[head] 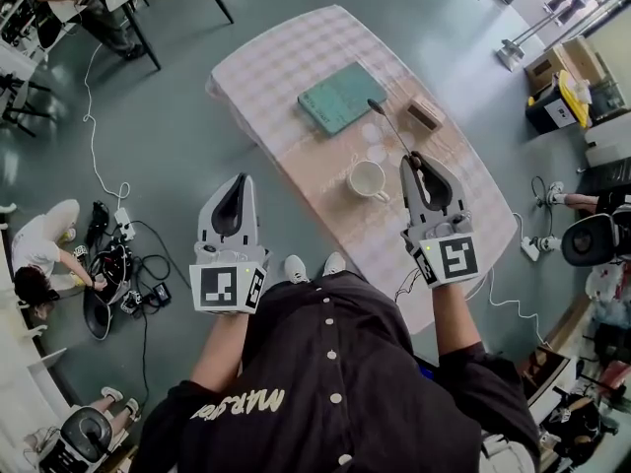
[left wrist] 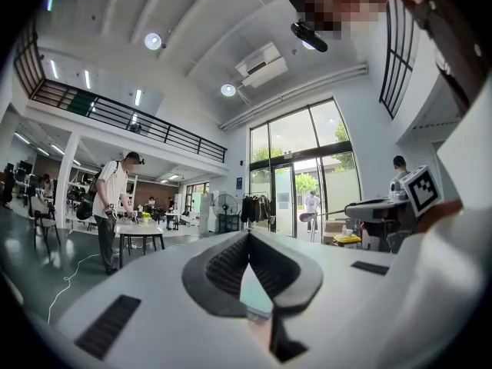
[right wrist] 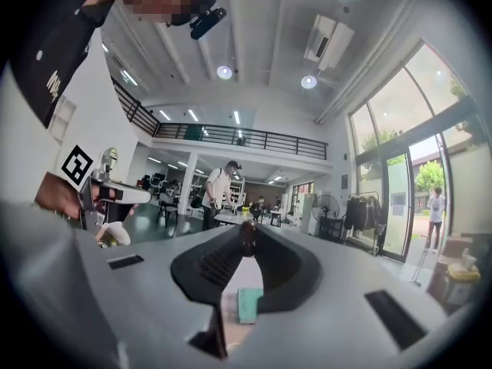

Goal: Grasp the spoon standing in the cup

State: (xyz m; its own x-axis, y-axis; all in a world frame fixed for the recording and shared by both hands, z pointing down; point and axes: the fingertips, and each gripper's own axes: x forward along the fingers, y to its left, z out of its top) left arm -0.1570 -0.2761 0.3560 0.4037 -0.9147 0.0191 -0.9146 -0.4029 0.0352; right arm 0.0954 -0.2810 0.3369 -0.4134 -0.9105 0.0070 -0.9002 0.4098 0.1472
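- White print on our dark shirt is too warped for us to read.
- Our right gripper clamps the spoon by its handle, outside the cup.
- Our left gripper is closed and empty.
- A green book and a wooden block lie beyond the cup on the surface.

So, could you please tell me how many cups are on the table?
1: the white cup stands on the table beside the right gripper, which holds the spoon.
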